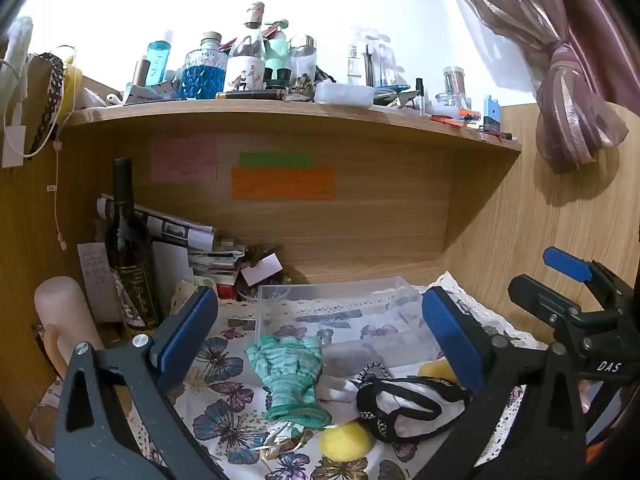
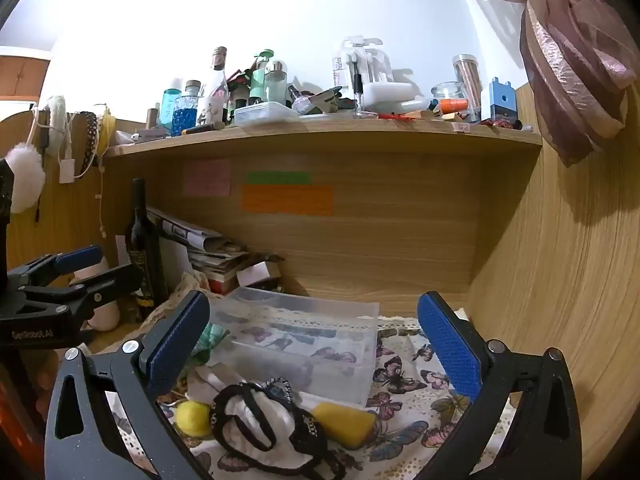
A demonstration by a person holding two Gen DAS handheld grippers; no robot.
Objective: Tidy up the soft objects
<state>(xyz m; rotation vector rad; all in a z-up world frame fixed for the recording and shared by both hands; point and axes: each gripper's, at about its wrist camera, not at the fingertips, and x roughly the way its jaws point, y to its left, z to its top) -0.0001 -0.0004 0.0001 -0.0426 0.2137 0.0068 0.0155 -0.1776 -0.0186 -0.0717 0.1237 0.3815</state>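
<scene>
A green knitted glove lies on the butterfly cloth in front of a clear plastic box. Beside it lie a white and black fabric piece, a yellow ball and a yellow sponge. My left gripper is open above the glove. In the right wrist view my right gripper is open over the box, with the fabric piece, ball, sponge and glove below it. The left gripper's arm shows at the left.
A dark wine bottle, a pale cylinder and a stack of papers stand at the back left. A wooden shelf above carries many bottles and jars. A wooden side wall stands on the right. A curtain hangs at upper right.
</scene>
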